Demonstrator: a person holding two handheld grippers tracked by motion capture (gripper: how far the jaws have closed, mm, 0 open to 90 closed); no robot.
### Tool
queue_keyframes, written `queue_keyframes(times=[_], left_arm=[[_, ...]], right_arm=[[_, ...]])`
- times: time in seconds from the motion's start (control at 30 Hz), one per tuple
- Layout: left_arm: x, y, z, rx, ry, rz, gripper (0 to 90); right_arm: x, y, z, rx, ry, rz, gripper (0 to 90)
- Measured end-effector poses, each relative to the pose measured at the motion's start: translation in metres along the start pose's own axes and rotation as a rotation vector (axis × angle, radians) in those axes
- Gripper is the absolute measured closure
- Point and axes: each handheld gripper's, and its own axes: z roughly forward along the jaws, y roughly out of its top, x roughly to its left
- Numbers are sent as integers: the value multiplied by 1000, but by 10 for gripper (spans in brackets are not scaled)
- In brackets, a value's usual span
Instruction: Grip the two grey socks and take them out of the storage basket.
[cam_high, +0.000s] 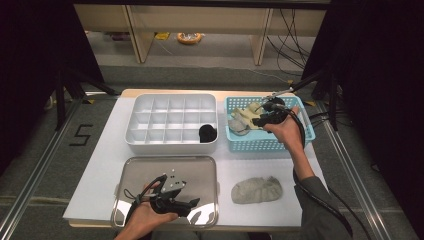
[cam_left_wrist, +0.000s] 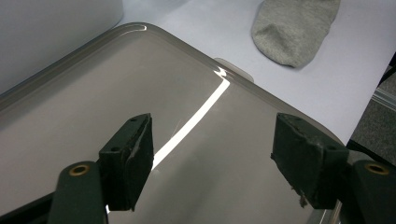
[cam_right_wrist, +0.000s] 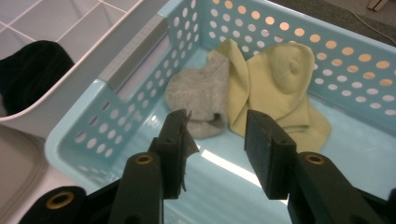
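Over the pale blue perforated plastic basket (cam_high: 305, 131) at the far right, my right gripper (cam_right_wrist: 217, 140) reaches in from an outstretched forearm, its jaws partly apart with nothing between them, just short of a small grey sock (cam_right_wrist: 200, 95) lying beside a pale yellow sock (cam_right_wrist: 275, 79). At the near left, my left gripper (cam_left_wrist: 212, 161) hovers low over the shiny steel tray (cam_left_wrist: 93, 93), hand palm-up, jaws wide apart and empty. A larger grey sock (cam_high: 256, 190) lies on the white tabletop (cam_high: 105, 150), right of that tray.

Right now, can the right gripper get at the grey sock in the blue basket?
Probably yes. The right gripper hangs inside the blue basket with open, empty jaws aimed at the grey sock, and nothing lies between. The yellow sock beside it may get caught.
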Motion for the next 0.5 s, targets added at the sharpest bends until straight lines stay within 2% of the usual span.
queue_keyframes(times=[0.07, 0.1, 0.2, 0.3, 0.43, 0.5], left_arm=[[2, 1, -2, 12, -2, 24, 286], [1, 1, -1, 0, 3, 9, 285], [2, 1, -1, -1, 0, 7, 285], [1, 1, -2, -12, -2, -13, 286], [3, 1, -3, -7, 1, 10, 285], [2, 1, -3, -9, -6, 7, 285]], right_arm=[[-2, 5, 6, 17, -9, -13, 621], [-3, 7, 9, 28, -10, -12, 626], [-6, 14, 21, 55, -19, -15, 638], [-6, 20, 33, 90, -18, -26, 654], [-4, 28, 51, 136, -24, -49, 676], [-4, 32, 59, 153, -21, -54, 687]])
